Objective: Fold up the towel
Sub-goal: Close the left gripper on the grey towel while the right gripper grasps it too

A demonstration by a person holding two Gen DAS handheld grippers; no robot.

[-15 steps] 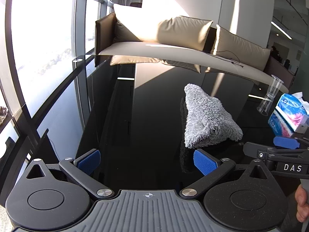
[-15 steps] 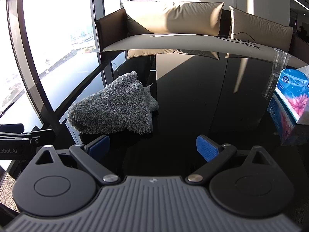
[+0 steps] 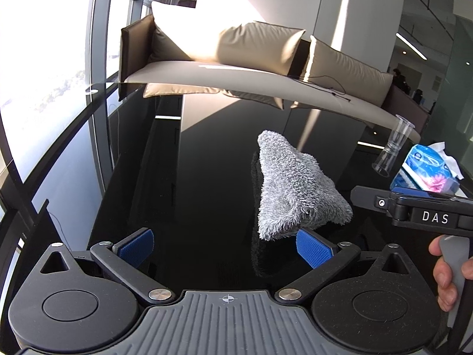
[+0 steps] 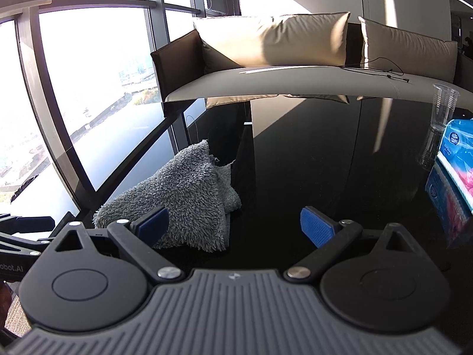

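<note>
A fluffy grey towel (image 3: 292,183) lies bunched in a heap on the glossy black table (image 3: 192,195). My left gripper (image 3: 226,248) is open, its blue pads wide apart; the towel's near edge sits just beyond the right pad, apart from it. In the right wrist view the same towel (image 4: 189,198) lies at the left. My right gripper (image 4: 236,229) is open too, and its left pad overlaps the towel's near edge in the picture, with nothing between the pads. The right gripper's body (image 3: 414,207) and a hand (image 3: 449,272) on its handle show at the right of the left wrist view.
A clear plastic cup (image 3: 394,151) and a blue tissue pack (image 3: 428,168) stand at the table's right side, also seen as cup (image 4: 440,118) and pack (image 4: 461,159). A beige sofa (image 3: 251,68) with cushions lies beyond the far edge. Tall windows (image 4: 88,88) run along the left.
Both grippers have moved a little closer to the towel; its near edge now reaches the left gripper's right pad and the right gripper's left pad in the pictures. Both stay open.
</note>
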